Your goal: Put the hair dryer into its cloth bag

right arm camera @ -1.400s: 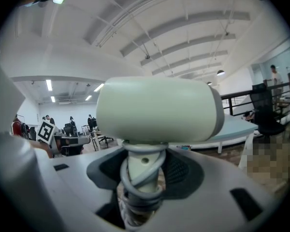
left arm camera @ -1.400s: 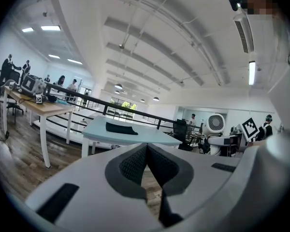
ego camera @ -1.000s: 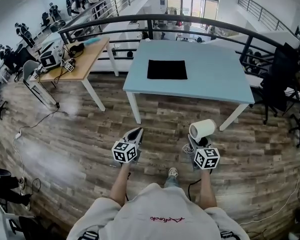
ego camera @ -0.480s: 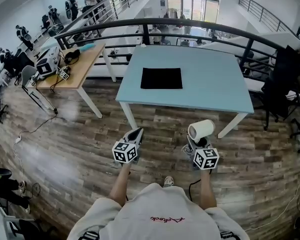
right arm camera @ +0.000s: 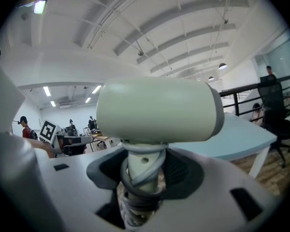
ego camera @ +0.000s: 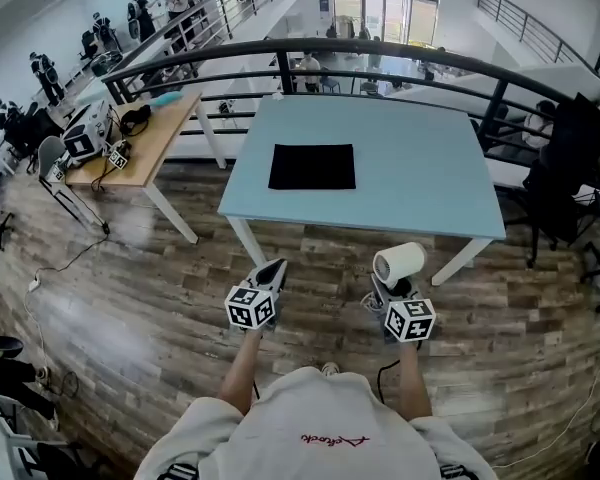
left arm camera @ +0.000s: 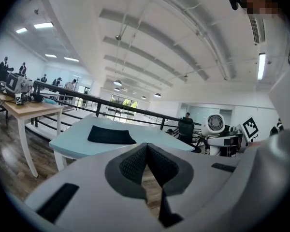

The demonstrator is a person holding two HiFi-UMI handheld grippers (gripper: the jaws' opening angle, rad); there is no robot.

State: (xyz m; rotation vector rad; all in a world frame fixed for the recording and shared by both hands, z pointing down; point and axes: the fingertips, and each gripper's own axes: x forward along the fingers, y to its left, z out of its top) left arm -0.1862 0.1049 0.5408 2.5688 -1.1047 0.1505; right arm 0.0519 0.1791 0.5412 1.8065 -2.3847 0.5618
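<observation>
A flat black cloth bag [ego camera: 312,166] [left arm camera: 111,135] lies on the light blue table [ego camera: 420,168] ahead of me. My right gripper [ego camera: 388,288] [right arm camera: 144,170] is shut on the handle of a pale cream hair dryer [ego camera: 399,264] [right arm camera: 157,111], its grey cord wound round the handle; the barrel stands above the jaws. My left gripper [ego camera: 272,268] [left arm camera: 146,151] is shut with nothing in it. Both grippers hang over the wooden floor, short of the table's near edge.
A wooden desk [ego camera: 130,138] with equipment stands to the left of the table. A black railing [ego camera: 310,53] curves behind the table. A dark office chair [ego camera: 560,168] sits at the right. People stand far off at the back left.
Both grippers and I have moved forward toward the blue table; it looks larger and nearer. The jaws keep the same state.
</observation>
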